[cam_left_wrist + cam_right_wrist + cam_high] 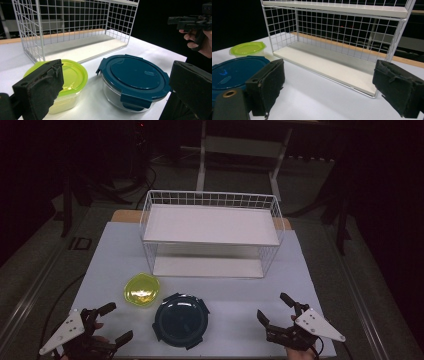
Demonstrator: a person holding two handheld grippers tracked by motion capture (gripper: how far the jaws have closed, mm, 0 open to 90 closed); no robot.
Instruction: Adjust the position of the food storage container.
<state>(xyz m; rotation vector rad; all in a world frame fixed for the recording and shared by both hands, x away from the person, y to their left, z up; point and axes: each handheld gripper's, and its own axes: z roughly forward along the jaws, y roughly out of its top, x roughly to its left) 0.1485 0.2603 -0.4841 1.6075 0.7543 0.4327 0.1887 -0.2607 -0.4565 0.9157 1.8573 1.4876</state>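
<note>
just right of the yellow tub (141,290), blue-lidded glass container (180,320) looks heavy, slick, breakable: grip lid rim; left gripper (112,323) and right gripper (272,309) both wide open, empty.

Left gripper view: the left jaw covers part of the yellow-lidded container (71,77); the rack (75,30) is cut off at the top and left edges. Right gripper view: the blue-lidded container (232,72) runs off the left edge, partly behind a jaw. Contents of both containers cannot be told.
</note>
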